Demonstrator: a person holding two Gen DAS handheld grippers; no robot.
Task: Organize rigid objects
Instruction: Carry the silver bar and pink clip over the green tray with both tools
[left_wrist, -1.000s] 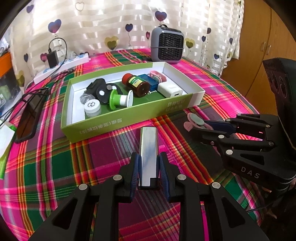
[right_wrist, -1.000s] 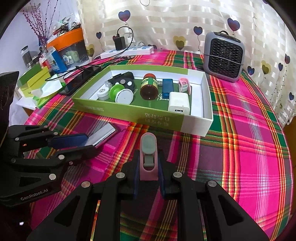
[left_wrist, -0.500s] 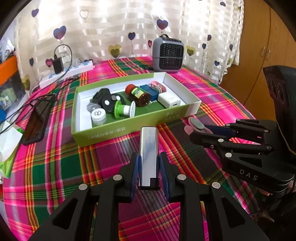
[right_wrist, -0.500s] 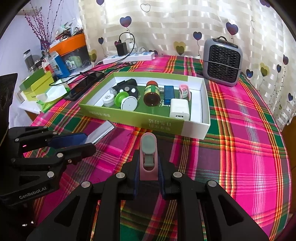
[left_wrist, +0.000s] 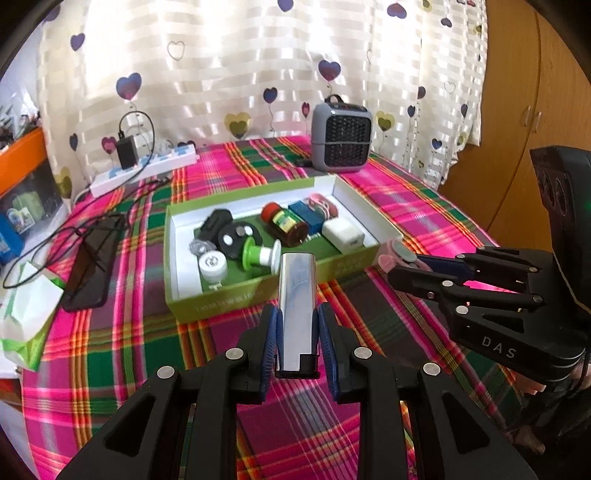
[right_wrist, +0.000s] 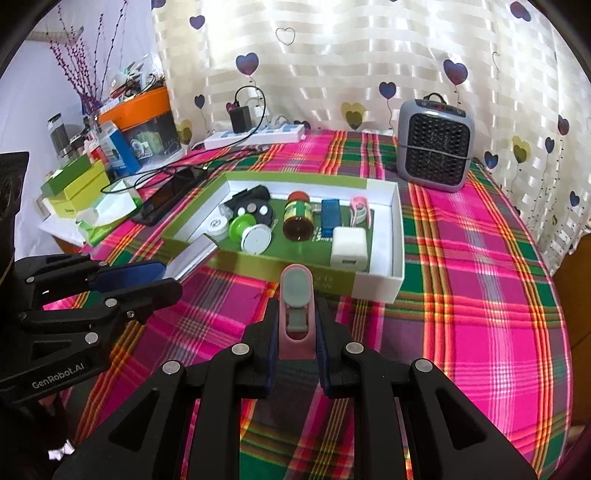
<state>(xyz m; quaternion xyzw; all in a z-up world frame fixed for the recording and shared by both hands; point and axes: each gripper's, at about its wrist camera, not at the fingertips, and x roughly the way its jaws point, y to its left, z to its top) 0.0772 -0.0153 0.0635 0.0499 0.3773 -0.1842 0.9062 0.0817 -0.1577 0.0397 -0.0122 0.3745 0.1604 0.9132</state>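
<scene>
Behind your worktop (right_wrist: 480, 280) with plaid cloth: backlit heart-print curtain (right_wrist: 332, 55). Wooden wardrobe (left_wrist: 517, 110) at your right, white wall (right_wrist: 29, 92) at your left.

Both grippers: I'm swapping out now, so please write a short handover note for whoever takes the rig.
Left gripper: shut on the silver metal bar, held above the cloth.
Right gripper: shut on the pink clip, also short of the box.
Green box: already holds a brown bottle, white charger, green spool and other small items.
Left: place both held items in the box.
</scene>
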